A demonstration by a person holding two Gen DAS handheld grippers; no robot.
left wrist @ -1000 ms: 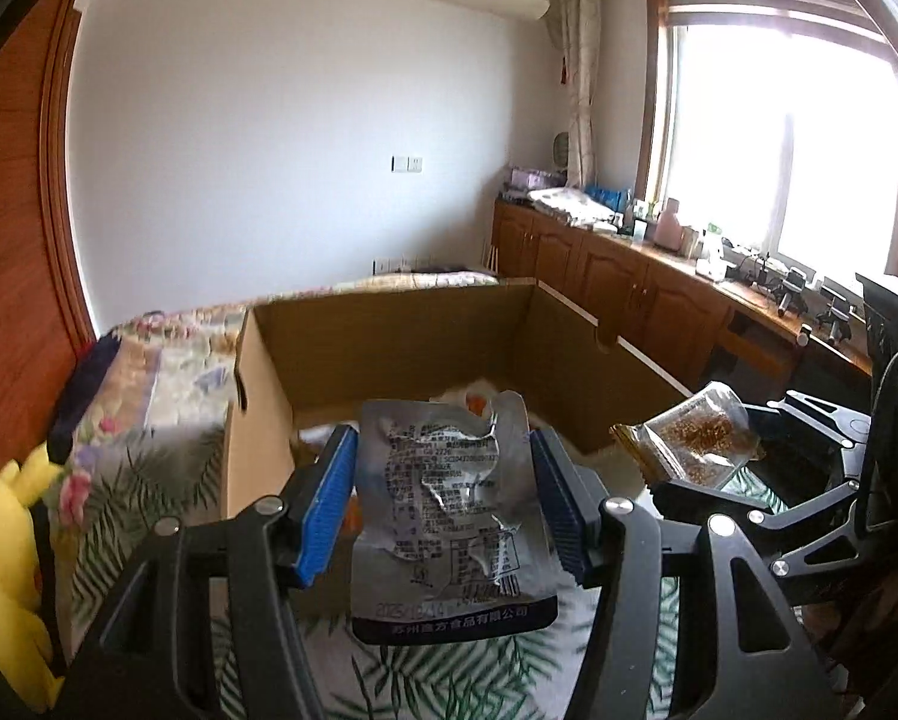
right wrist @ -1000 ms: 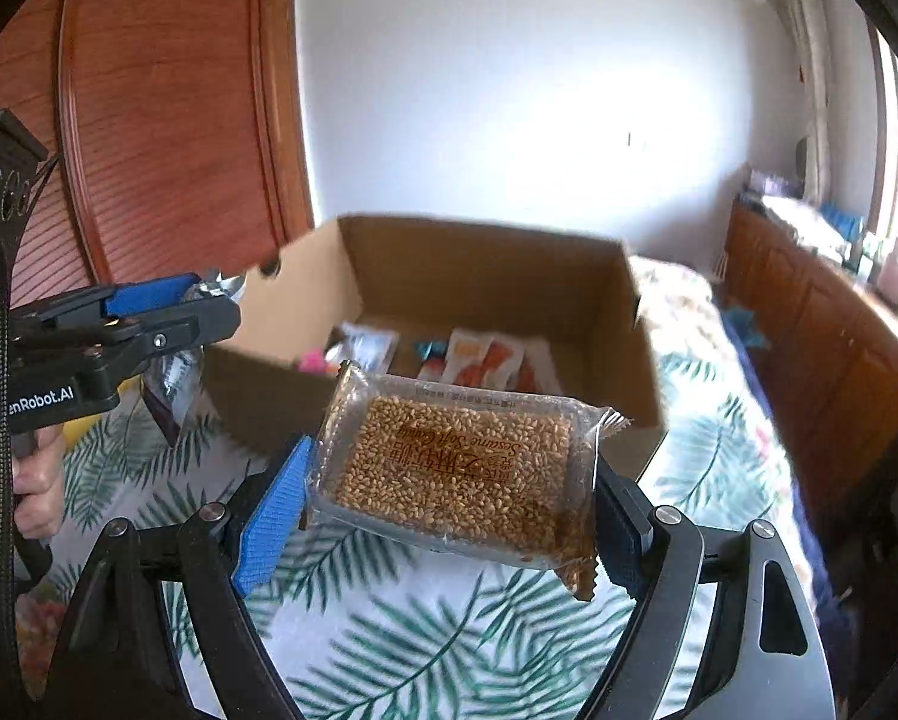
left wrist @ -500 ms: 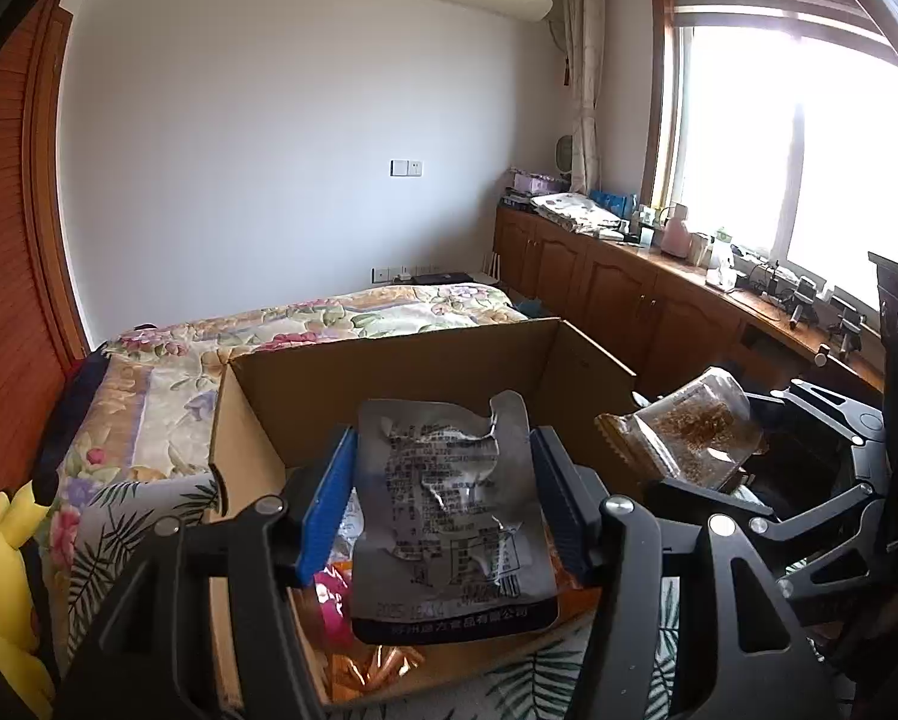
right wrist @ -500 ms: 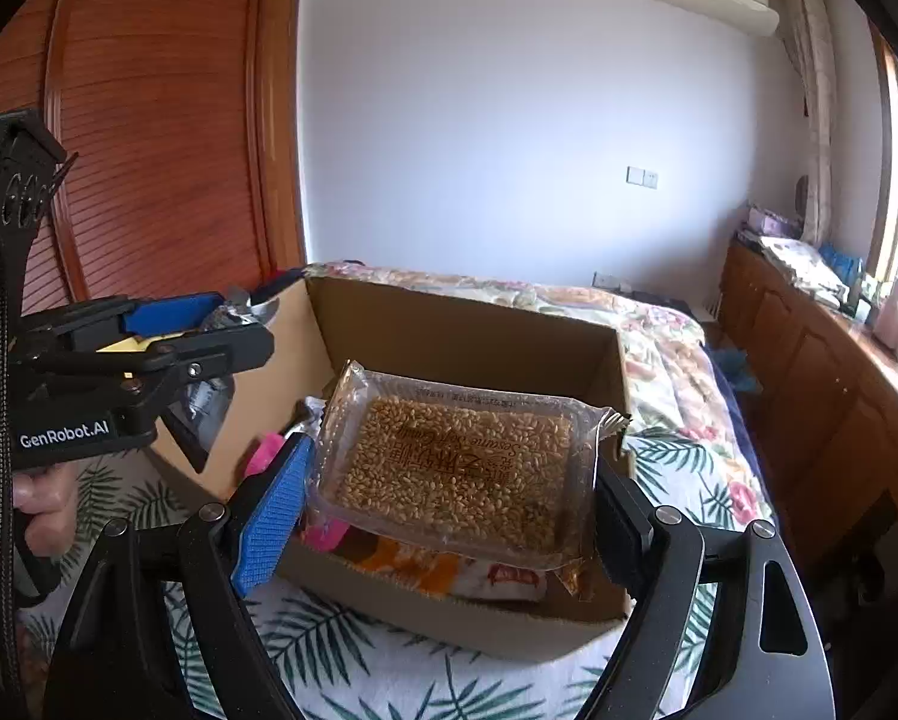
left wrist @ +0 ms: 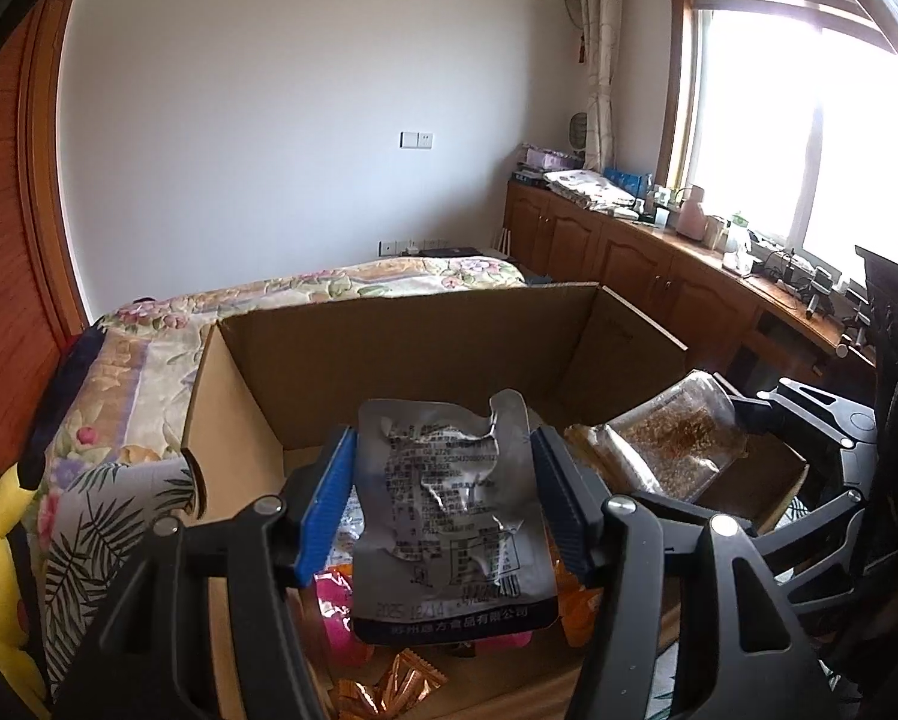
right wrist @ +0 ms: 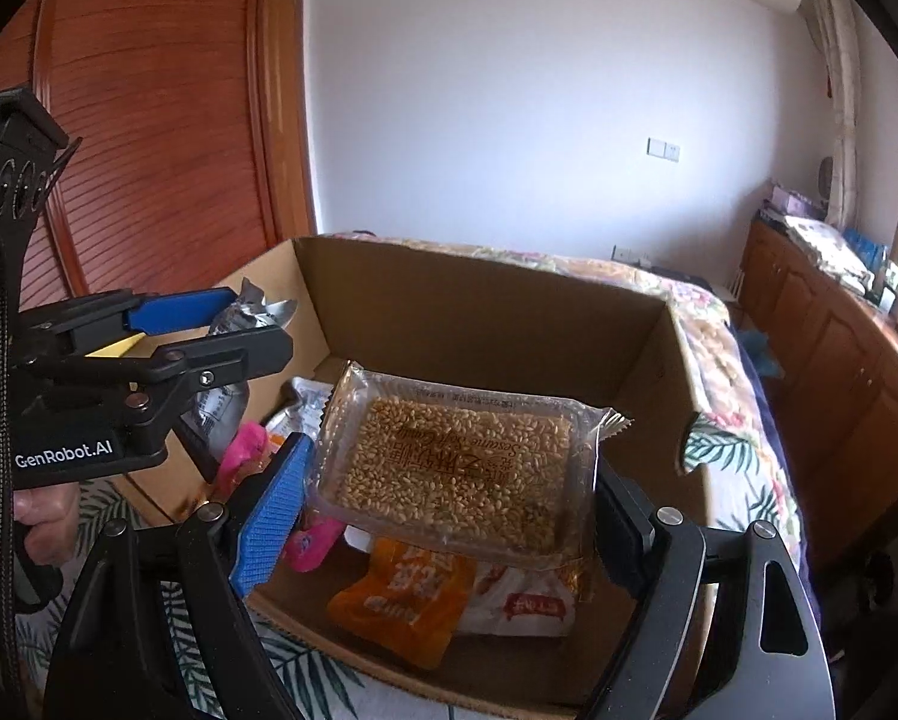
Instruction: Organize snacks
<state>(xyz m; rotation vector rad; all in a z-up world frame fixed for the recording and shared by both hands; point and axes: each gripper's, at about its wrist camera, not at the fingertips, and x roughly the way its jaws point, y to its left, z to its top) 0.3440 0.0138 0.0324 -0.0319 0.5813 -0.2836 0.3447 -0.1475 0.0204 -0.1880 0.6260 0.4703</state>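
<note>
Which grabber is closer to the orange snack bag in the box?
Right. The right gripper hangs just above the orange snack bag; the left gripper is off by the box's left wall.

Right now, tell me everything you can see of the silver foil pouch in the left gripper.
The silver foil pouch is a crinkled, flat metallic sachet with small black print and a dark band along its lower edge. Its upper edge is torn and jagged. It stands roughly upright, pinched at its side edges between the blue pads of the left gripper, held above the open cardboard box, touching nothing else.
</note>
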